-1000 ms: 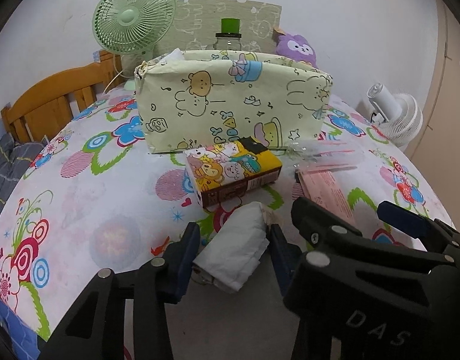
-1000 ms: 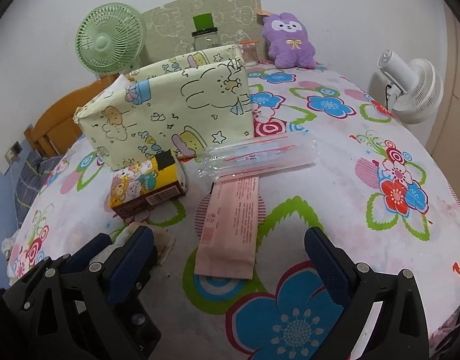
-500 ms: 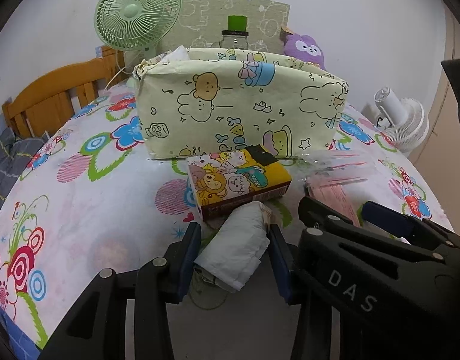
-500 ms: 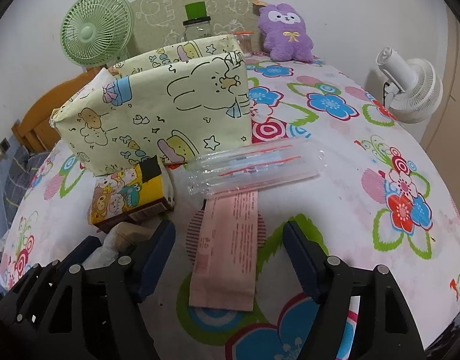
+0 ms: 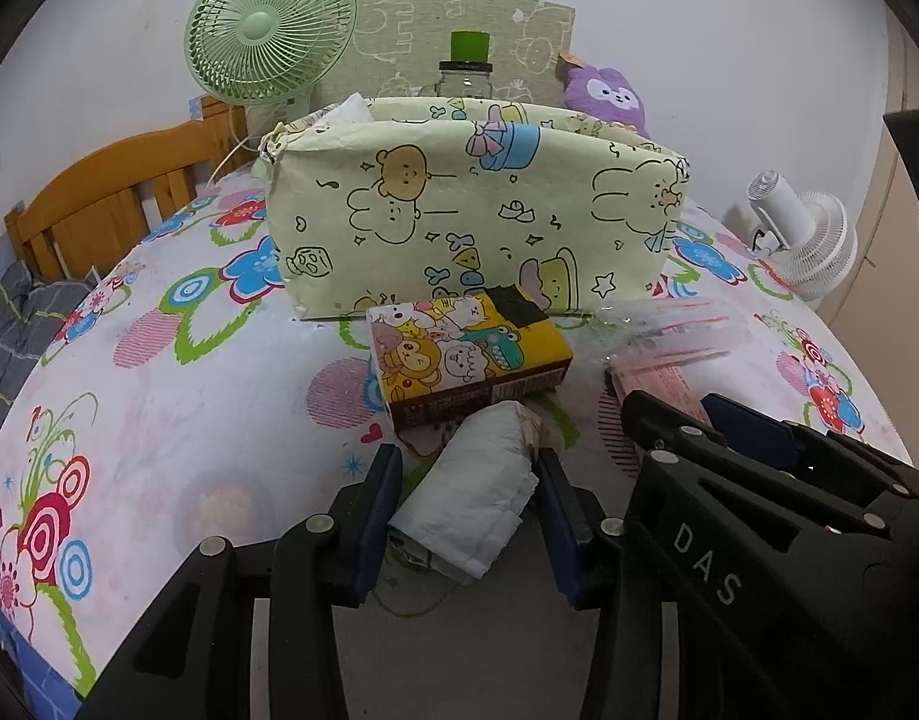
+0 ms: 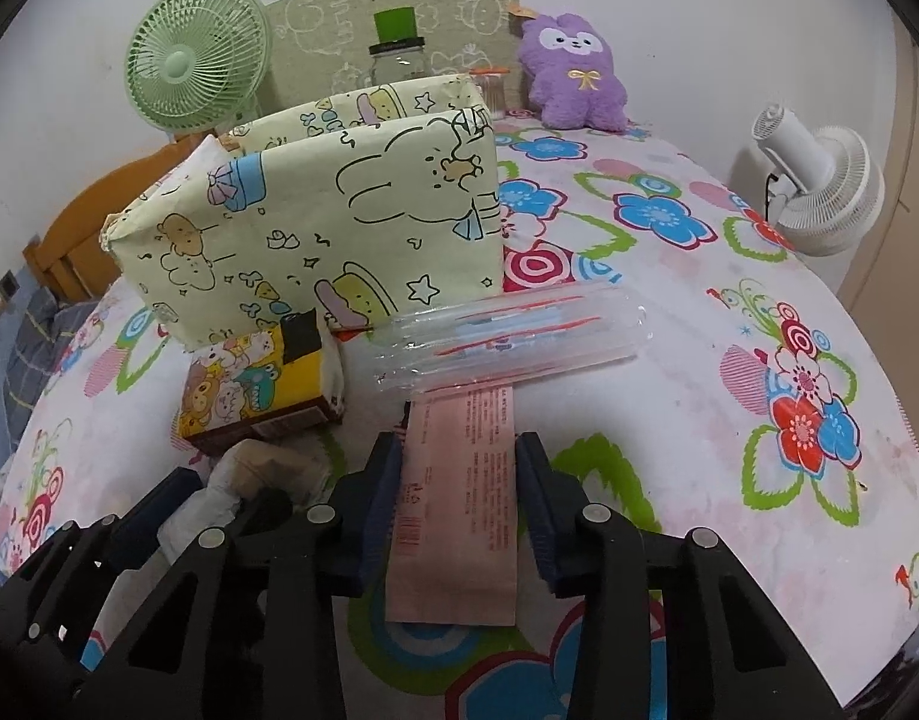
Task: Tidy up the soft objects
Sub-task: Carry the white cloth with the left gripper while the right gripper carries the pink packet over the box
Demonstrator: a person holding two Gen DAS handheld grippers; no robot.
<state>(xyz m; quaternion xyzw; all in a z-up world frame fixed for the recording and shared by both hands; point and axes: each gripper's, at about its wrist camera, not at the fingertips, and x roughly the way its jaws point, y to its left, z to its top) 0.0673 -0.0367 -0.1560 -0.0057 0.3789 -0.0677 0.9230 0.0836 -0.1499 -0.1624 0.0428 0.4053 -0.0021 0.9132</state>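
My left gripper (image 5: 468, 468) is shut on a soft white folded pack (image 5: 477, 498), its pads touching both sides. My right gripper (image 6: 459, 462) straddles a flat pink packet (image 6: 459, 504) lying on the table, its fingers (image 6: 534, 480) close at either side, touching or nearly so. In front stands a yellow cartoon tissue pack (image 5: 465, 360), also in the right wrist view (image 6: 261, 384). Behind it is an open pale-yellow cartoon fabric bag (image 5: 477, 210) (image 6: 315, 222). A clear plastic bag (image 6: 513, 336) lies past the pink packet.
The table (image 5: 159, 420) has a flowered cloth. At the back stand a green fan (image 5: 270, 30), a glass jar with green lid (image 6: 396, 54) and a purple plush (image 6: 573, 72). A white fan (image 6: 819, 186) is at the right; a wooden headboard (image 5: 99, 204) is at the left.
My right gripper has moved left and forward over the pink packet and narrowed around it. My left gripper stays shut on the white pack and has edged nearer the bag.
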